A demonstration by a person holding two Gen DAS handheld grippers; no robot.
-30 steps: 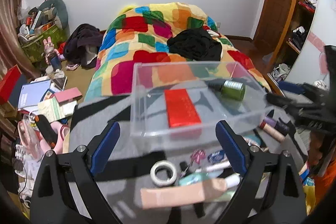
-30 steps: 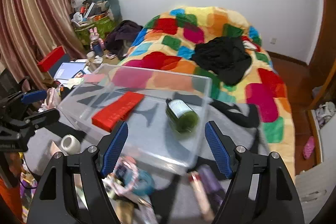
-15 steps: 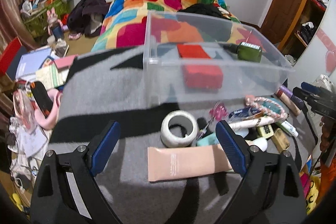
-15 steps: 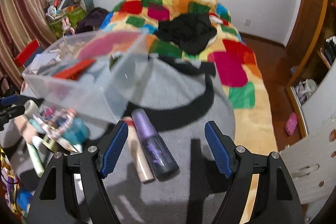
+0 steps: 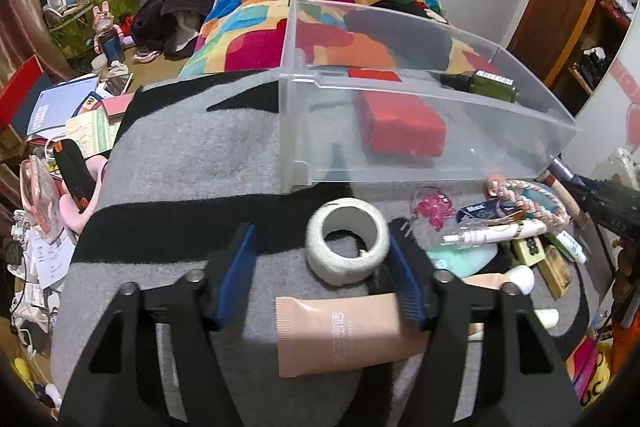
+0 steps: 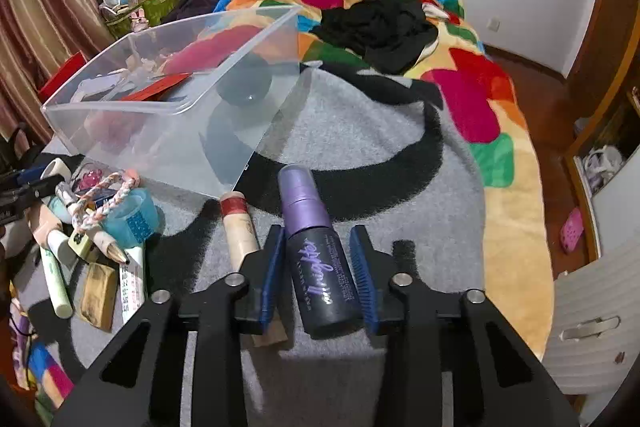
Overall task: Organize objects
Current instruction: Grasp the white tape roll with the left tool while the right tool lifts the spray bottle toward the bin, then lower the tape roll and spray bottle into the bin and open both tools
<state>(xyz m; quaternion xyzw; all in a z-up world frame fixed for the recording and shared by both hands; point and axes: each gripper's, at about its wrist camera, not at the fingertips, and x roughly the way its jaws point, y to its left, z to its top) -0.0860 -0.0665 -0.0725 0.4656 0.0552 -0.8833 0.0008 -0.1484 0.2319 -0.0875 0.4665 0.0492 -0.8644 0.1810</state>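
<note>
On the grey and black blanket stands a white tape roll, upright between the pads of my left gripper. The jaws are closing; the right pad is at the roll, the left pad is still apart from it. A pink tube lies just below the roll, between the fingers. My right gripper is closing on a purple spray bottle that lies on the blanket, both pads against its sides. The clear plastic bin holds a red box and a green bottle.
Right of the tape roll lies a heap of small things: a pink clip, a braided cord, a white pen. A beige tube lies left of the spray bottle. Beyond the bin, a colourful quilt with black clothing.
Both grippers came down to the blanket. The left jaws narrowed around the tape roll. The right jaws narrowed from wide apart onto the purple spray bottle.
</note>
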